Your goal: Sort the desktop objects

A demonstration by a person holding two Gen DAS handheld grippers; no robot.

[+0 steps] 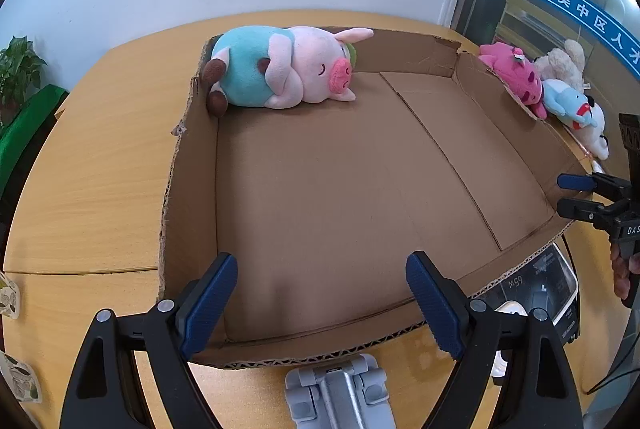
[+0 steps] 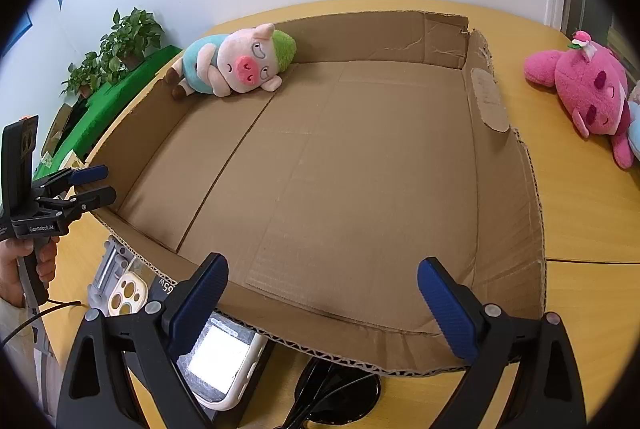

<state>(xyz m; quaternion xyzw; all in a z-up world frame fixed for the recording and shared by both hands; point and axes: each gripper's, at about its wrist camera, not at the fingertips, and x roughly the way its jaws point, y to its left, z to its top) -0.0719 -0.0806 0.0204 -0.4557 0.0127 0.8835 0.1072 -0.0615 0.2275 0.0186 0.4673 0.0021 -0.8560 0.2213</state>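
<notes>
A shallow cardboard box [image 1: 192, 157] [image 2: 496, 189] lies on the wooden table. A plush pig in a blue shirt [image 1: 280, 69] [image 2: 232, 63] lies in its far left corner. My left gripper [image 1: 322, 305] is open and empty above the box's near edge; it also shows at the left of the right wrist view [image 2: 94, 183]. My right gripper [image 2: 322, 305] is open and empty over the near edge; it also shows at the right of the left wrist view [image 1: 572, 195]. A pink plush [image 1: 516, 73] [image 2: 588, 93], a blue plush [image 1: 568, 101] and a white plush [image 1: 596, 133] lie outside, right of the box.
Near the box's front edge lie a grey stand [image 1: 336, 389] [image 2: 108, 269], a phone case [image 2: 126, 295], a black 65W charger box [image 1: 536, 293], a white device [image 2: 224, 361] and a black cable [image 2: 336, 389]. Potted plants [image 2: 120, 45] stand at the far left.
</notes>
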